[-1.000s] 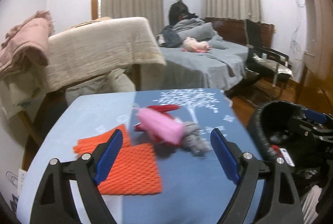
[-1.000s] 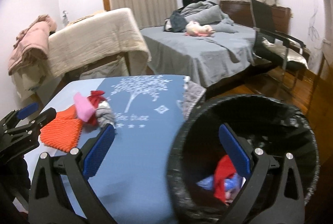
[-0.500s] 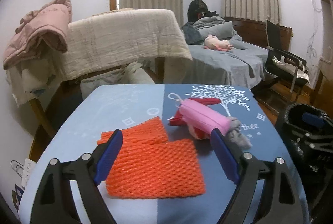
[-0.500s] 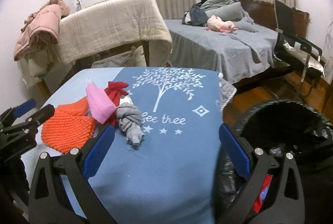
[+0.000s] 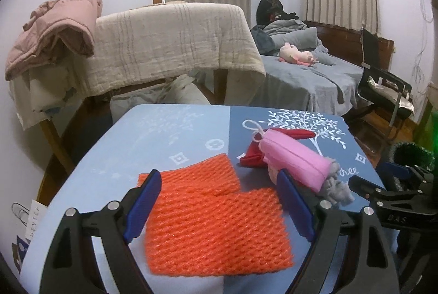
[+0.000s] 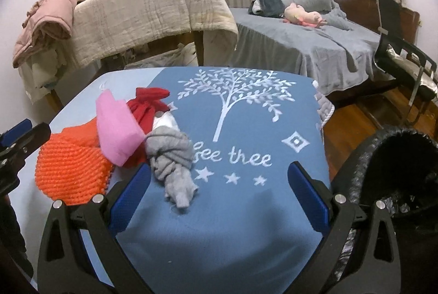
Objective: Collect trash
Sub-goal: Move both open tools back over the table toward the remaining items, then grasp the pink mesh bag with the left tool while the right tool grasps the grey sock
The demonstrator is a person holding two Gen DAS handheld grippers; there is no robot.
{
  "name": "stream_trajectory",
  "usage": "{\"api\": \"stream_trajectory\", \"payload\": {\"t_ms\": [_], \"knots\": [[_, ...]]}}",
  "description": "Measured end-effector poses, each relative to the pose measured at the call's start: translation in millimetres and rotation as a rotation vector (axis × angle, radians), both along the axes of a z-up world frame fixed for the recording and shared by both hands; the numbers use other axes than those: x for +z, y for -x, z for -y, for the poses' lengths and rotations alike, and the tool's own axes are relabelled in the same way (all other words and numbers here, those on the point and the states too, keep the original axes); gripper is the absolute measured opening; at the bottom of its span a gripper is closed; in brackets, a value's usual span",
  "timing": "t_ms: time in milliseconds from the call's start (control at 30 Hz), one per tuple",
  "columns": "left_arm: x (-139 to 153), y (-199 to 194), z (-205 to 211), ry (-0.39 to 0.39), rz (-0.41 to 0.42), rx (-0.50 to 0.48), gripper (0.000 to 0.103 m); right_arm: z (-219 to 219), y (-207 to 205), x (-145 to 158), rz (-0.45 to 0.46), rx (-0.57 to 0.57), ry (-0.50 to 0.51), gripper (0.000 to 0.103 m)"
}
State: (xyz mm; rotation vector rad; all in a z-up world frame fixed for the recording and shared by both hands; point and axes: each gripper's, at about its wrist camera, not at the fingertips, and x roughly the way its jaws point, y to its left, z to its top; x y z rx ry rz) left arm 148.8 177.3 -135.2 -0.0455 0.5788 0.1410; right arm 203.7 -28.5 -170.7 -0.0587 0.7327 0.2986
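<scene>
A: Left wrist view: left gripper (image 5: 219, 205) has its jaws wide apart, nothing between them but the near orange mesh pad (image 5: 216, 231), which lies flat on the counter (image 5: 164, 130). A second orange pad (image 5: 191, 176) sits just behind it, the two overlapping.

B: Rest of the trash?

A: Right of the pads. Pink pouch (image 5: 293, 157) lies on a red cloth (image 5: 253, 157); a gray knotted rag (image 5: 338, 187) touches its near right end. All on the counter, nothing gripped.

B: Right side?

A: Right gripper (image 6: 219, 198) also spread wide, empty. The gray rag (image 6: 172, 160) sits just beside its left finger; can't tell if they touch. The pink pouch (image 6: 117, 127) and red cloth (image 6: 147, 105) are farther left, the orange pad (image 6: 71, 165) left of those.

B: Bin?

A: Black-lined bin (image 6: 394, 171) off the counter's right edge, near side. Contents not readable.

B: Background?

A: Bed (image 6: 301, 42) at far right with a pink plush toy (image 6: 301, 13); chair (image 6: 402, 47) right of it.
</scene>
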Motion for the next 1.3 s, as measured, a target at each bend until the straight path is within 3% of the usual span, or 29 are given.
{"api": "stream_trajectory", "payload": {"t_ms": [333,567,633,800,900,1300], "knots": [[0.0,-32.6,36.4,0.046,0.007,-0.092,0.084,37.2,-6.8,10.9,0.020,-0.077,0.005,0.097],[-15.7,-63.2,56.0,0.056,-0.049,-0.120,0.084,46.3,-6.0,15.0,0.034,-0.080,0.003,0.097],[-21.5,-69.3,57.8,0.074,-0.074,-0.132,0.075,46.7,-4.7,14.4,0.034,-0.077,0.004,0.097],[-27.4,-69.5,56.4,0.113,-0.101,-0.147,0.028,43.2,-1.5,12.4,0.030,-0.066,0.006,0.097],[-24.9,-65.8,52.7,0.116,-0.090,-0.153,0.010,41.7,-0.6,11.5,0.028,-0.062,0.004,0.097],[-1.4,-35.7,21.1,0.105,-0.036,-0.122,0.008,12.2,-2.4,8.4,0.020,-0.014,-0.025,0.097]]}}
